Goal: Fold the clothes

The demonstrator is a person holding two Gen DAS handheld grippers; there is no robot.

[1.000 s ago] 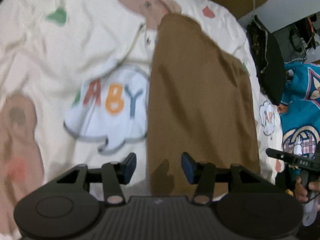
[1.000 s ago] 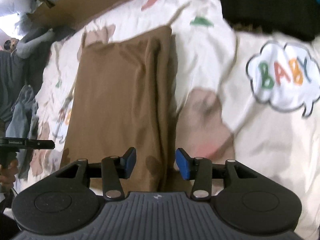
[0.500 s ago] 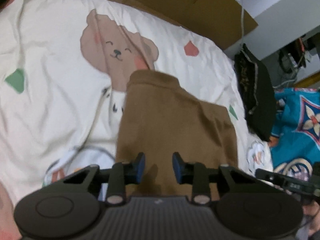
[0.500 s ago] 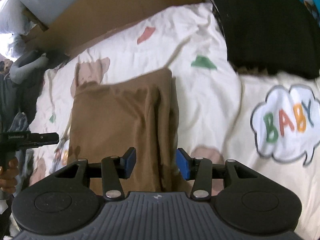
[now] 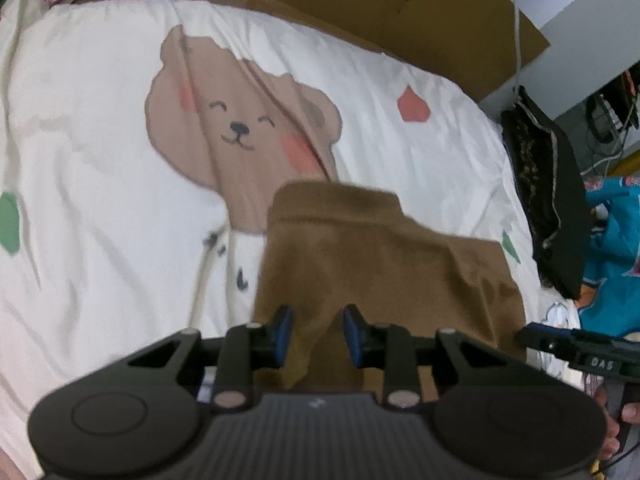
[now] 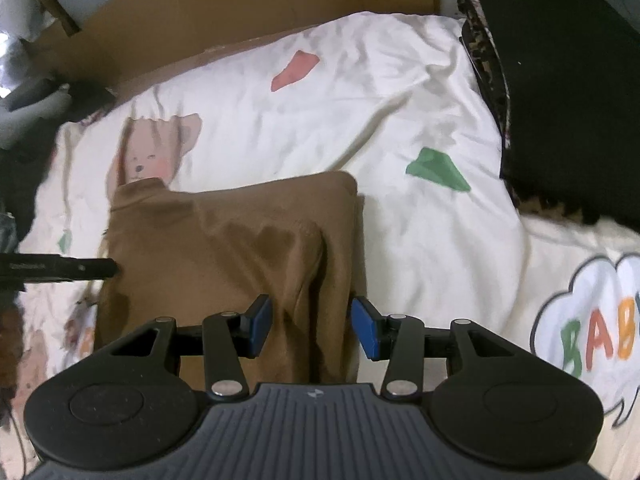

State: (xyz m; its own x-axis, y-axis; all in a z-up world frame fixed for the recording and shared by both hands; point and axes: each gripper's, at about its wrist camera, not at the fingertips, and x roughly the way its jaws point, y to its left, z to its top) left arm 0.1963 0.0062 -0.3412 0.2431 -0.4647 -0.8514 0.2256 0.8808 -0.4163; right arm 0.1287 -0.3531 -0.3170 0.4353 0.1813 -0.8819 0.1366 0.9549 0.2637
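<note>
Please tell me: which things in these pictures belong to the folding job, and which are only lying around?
Part of the job:
- brown garment, lying on the bed
- left gripper and right gripper, each with brown cloth between its jaws

Only lying about:
- bear-print bedsheet
- black clothing
- teal patterned fabric
- cardboard

Brown garment (image 5: pixel 384 264) near edge hidden behind gripper (left), "BABY" cloud (image 6: pixel 592 344) cut off

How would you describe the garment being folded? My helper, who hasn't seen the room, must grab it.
Find the cream bedsheet printed with cartoon bears. On it, just below a smiling bear's face, lies the brown garment, folded into a long rectangle. It is the only plain brown cloth there; the neighbouring black pile sits off the sheet's edge.
</note>
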